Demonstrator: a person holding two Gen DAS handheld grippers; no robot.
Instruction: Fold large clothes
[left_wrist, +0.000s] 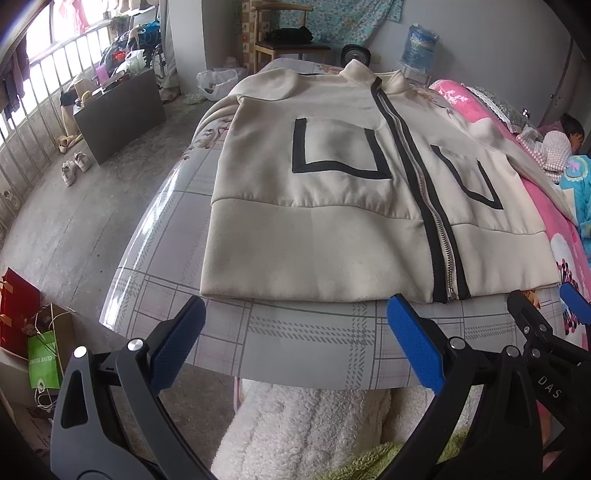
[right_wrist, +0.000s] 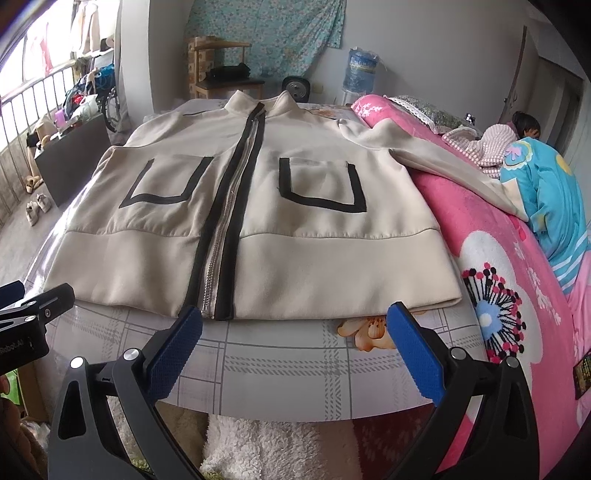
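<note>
Cream jacket (right_wrist: 258, 206) — black trim, zipped, flat on table (right_wrist: 295, 354)

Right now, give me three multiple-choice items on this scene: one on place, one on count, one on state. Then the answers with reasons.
1. Where does the jacket lie?
A. flat on the table
B. on the floor
C. held in a gripper

2. How many black-outlined pockets show on the front of the jacket?
A. one
B. two
C. four

3. How do the left gripper and the right gripper stand?
A. both open, holding nothing
B. both shut on the hem
C. left shut, right open

Answers:
1 A, it is spread front up on the checked tabletop.
2 B, one pocket lies on each side of the zipper.
3 A, the blue pads are wide apart in front of the hem, with no cloth between them.
</note>
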